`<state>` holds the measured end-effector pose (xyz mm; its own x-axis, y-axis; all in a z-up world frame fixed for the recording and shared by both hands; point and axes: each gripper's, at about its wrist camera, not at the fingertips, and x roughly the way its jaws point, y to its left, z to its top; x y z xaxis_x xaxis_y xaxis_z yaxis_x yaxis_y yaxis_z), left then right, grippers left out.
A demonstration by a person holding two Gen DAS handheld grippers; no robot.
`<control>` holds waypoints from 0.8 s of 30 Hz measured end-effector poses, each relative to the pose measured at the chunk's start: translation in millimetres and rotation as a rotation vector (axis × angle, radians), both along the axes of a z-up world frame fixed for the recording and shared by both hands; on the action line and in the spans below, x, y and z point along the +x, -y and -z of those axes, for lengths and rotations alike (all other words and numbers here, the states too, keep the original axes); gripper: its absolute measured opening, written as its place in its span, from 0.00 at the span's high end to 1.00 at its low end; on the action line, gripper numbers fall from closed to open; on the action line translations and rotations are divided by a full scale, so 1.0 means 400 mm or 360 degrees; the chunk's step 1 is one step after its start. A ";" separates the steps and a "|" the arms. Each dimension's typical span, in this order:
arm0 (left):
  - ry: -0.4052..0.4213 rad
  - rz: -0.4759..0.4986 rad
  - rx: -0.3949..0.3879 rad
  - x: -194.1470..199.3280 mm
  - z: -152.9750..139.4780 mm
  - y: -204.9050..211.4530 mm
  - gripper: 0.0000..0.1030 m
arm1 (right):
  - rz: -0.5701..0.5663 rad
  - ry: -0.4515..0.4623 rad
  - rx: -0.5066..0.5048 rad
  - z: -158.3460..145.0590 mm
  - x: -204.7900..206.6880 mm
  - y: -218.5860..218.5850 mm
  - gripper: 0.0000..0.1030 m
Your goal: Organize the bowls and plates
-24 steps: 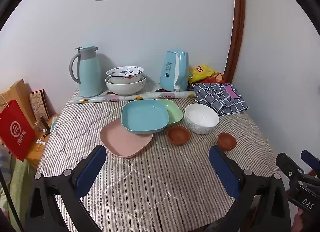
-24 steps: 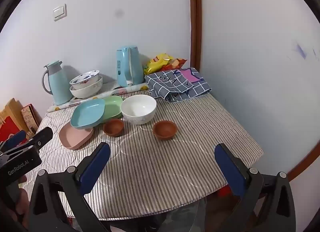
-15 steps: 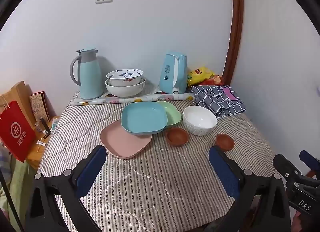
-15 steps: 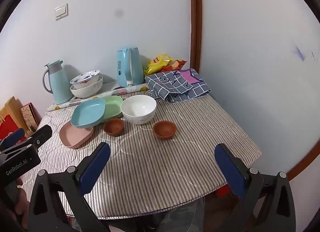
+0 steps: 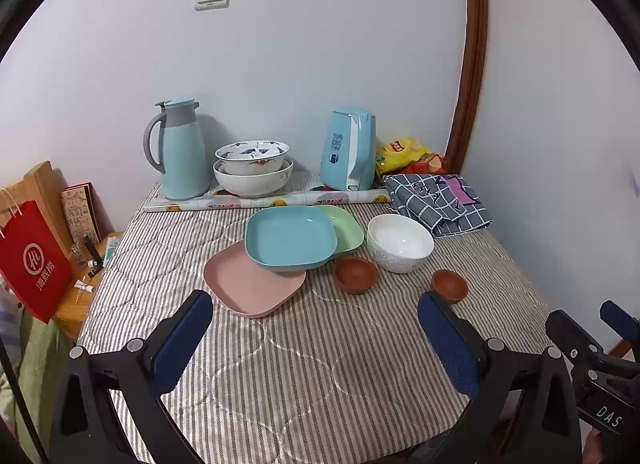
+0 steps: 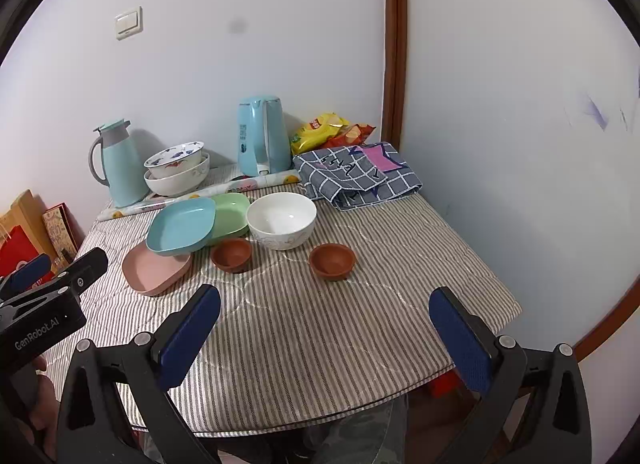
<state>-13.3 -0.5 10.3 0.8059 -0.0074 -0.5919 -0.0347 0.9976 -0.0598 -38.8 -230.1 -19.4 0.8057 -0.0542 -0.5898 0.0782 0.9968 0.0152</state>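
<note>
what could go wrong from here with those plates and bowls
The blue plate lies tilted across the pink plate and green plate; pulling a lower one first could tip it off. The two small brown bowls sit close to the white bowl, so wide-open jaws reaching for one might knock another. The smooth plates may slip from the pads.

White lettering "GenRobot.AI" runs along the black body of the left hand-held gripper (image 6: 52,284) at the near left edge, while "DAS" marks the right hand-held gripper (image 5: 600,324) at the near right. Characters on the red paper bag (image 5: 34,264), far left, stay illegible.
</note>
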 end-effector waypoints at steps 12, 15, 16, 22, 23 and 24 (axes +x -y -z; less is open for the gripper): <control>0.0004 0.0000 -0.0002 -0.003 0.001 -0.002 0.00 | -0.0005 0.0015 0.0012 -0.009 -0.010 -0.001 0.00; 0.0006 -0.0004 0.0001 -0.004 0.001 -0.002 0.00 | -0.0006 0.0017 0.0014 -0.009 -0.010 -0.001 0.00; 0.0009 -0.0009 0.0005 -0.005 -0.002 -0.004 0.00 | -0.0009 0.0016 0.0020 -0.008 -0.010 -0.001 0.00; 0.0014 -0.0004 0.0007 -0.014 -0.020 -0.010 0.00 | -0.0024 0.0019 0.0031 -0.008 -0.011 -0.003 0.00; 0.0013 -0.0004 0.0009 -0.013 -0.021 -0.009 0.00 | -0.0025 0.0018 0.0030 -0.009 -0.011 -0.005 0.00; 0.0013 -0.0003 0.0009 -0.013 -0.025 -0.011 0.00 | -0.0025 0.0019 0.0030 -0.009 -0.012 -0.005 0.00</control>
<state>-18.3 4.0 20.1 0.8108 -0.0023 -0.5853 -0.0363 0.9979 -0.0542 -43.5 -228.0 -15.6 0.8135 -0.0303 -0.5808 0.0620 0.9975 0.0347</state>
